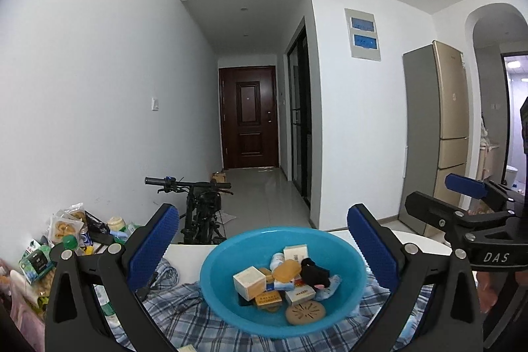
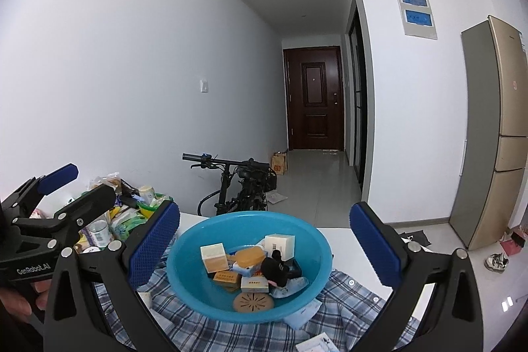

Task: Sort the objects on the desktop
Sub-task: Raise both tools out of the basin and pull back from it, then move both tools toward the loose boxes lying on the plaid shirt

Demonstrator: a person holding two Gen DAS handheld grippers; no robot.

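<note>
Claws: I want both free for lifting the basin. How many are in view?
2. The left claw and the right claw, side by side, both open and empty, each facing the blue basin.

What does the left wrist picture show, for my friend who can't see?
A blue bowl full of small boxes and an orange soap bar sits on a plaid cloth, between the open left gripper fingers. The right gripper shows at the right edge.

Dark brown door, folded bicycle, gold fridge, white walls
</note>
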